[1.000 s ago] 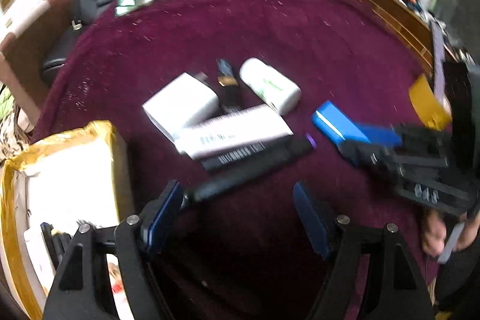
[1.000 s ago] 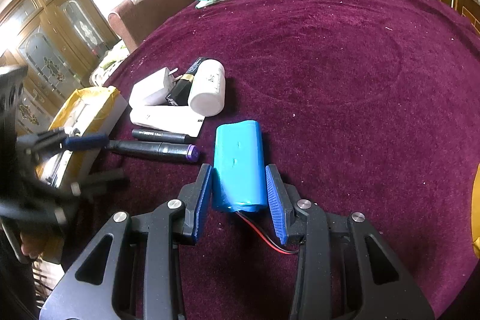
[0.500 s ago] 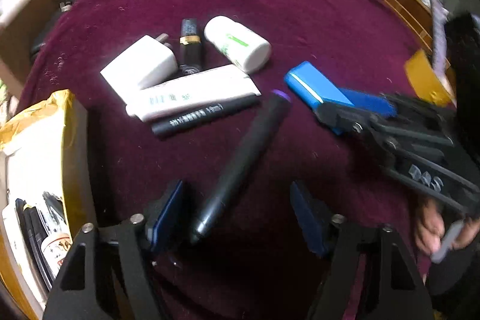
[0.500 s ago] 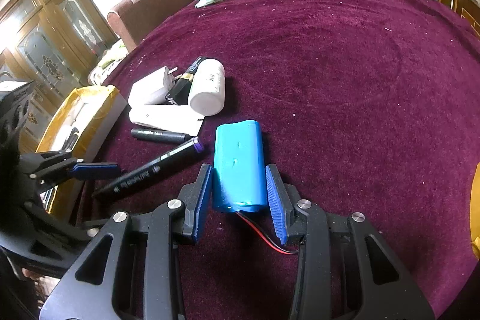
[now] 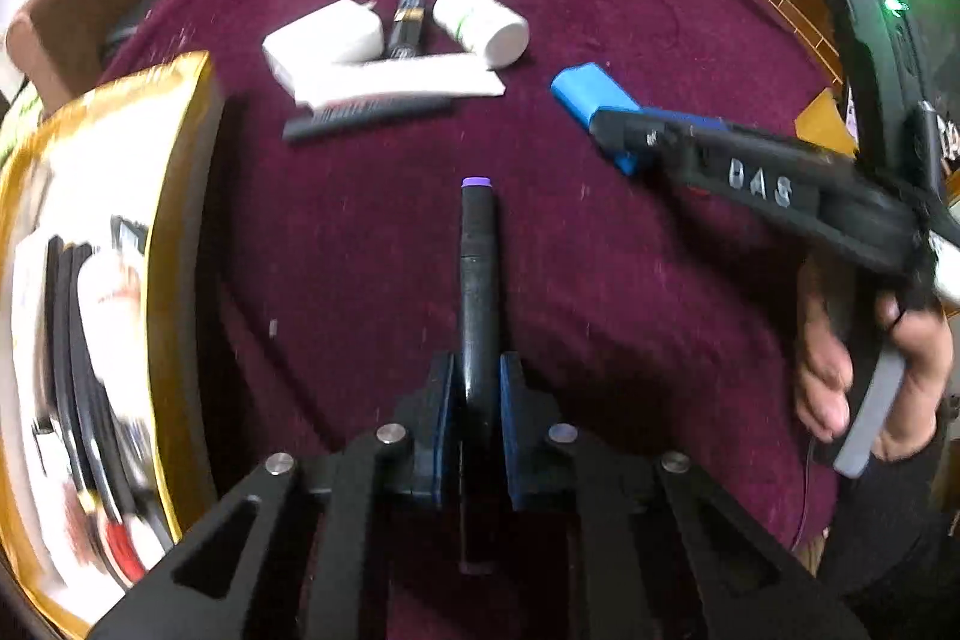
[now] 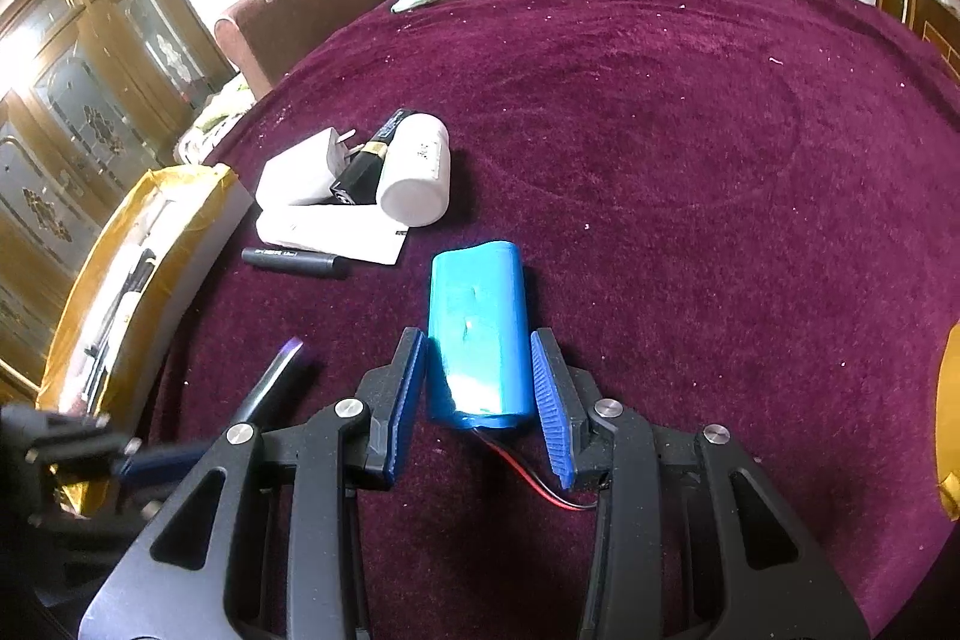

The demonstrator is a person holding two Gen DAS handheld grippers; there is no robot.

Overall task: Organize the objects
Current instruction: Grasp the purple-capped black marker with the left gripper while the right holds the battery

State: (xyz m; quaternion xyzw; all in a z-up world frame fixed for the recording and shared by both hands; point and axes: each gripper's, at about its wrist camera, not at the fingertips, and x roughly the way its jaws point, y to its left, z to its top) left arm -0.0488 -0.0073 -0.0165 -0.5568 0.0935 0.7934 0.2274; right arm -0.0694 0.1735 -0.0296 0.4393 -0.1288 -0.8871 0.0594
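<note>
Raised silver letters reading "DAS" stand on the black side of the right hand-held gripper [image 5: 624, 133], seen from the left wrist camera. White lettering runs along the slim black pen [image 6: 294, 260] lying on the desk [image 6: 690, 148], but it is too small to read in either view. Dark print shows on the flat white box [image 6: 336, 232] beside it and a faint mark on the white bottle [image 6: 417, 172]; neither can be made out. The black-and-gold tube [image 6: 369, 154] carries small print that is also illegible.
</note>
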